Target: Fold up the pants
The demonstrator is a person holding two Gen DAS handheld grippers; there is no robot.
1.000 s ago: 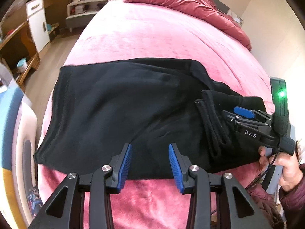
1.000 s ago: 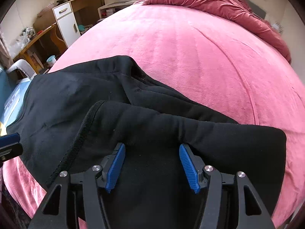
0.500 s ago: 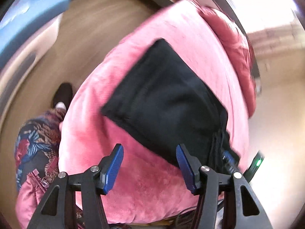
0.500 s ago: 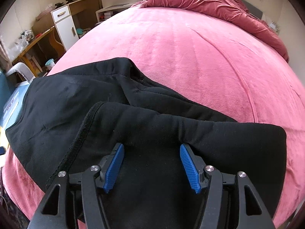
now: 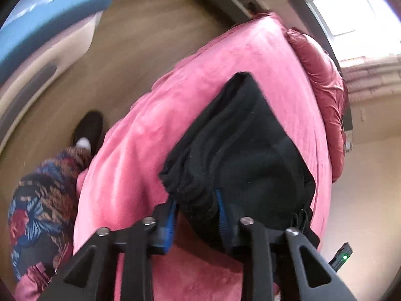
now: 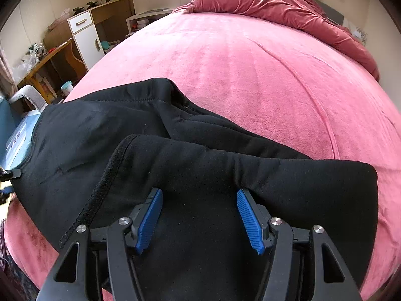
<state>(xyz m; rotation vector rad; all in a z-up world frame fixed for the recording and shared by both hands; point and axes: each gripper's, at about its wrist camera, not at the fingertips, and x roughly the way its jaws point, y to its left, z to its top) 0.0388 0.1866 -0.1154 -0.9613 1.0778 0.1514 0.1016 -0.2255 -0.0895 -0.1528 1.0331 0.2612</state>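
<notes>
**Gripping the pants' end for a fold**

Black pants (image 6: 105, 135) lie partly folded across a pink bed (image 6: 250, 75). The left gripper (image 5: 195, 215), empty a second ago, closes onto a bunched corner. The right gripper (image 6: 199, 215) rests half-open on folded cloth, pinching nothing.

bed (image 6: 250, 75): pink cover | on it: black pants (image 6: 100, 135), rumpled red quilt (image 6: 275, 2)

Bedroom interior. A bed (image 6: 250, 80) with a pink plush cover fills the centre; a crumpled dark red duvet (image 6: 283, 5) lies at upper right. At upper left stand a white cabinet (image 6: 86, 39) and a wooden desk (image 6: 47, 60). Brown floor (image 5: 130, 57); bright window (image 5: 351, 15) at upper right.
</notes>
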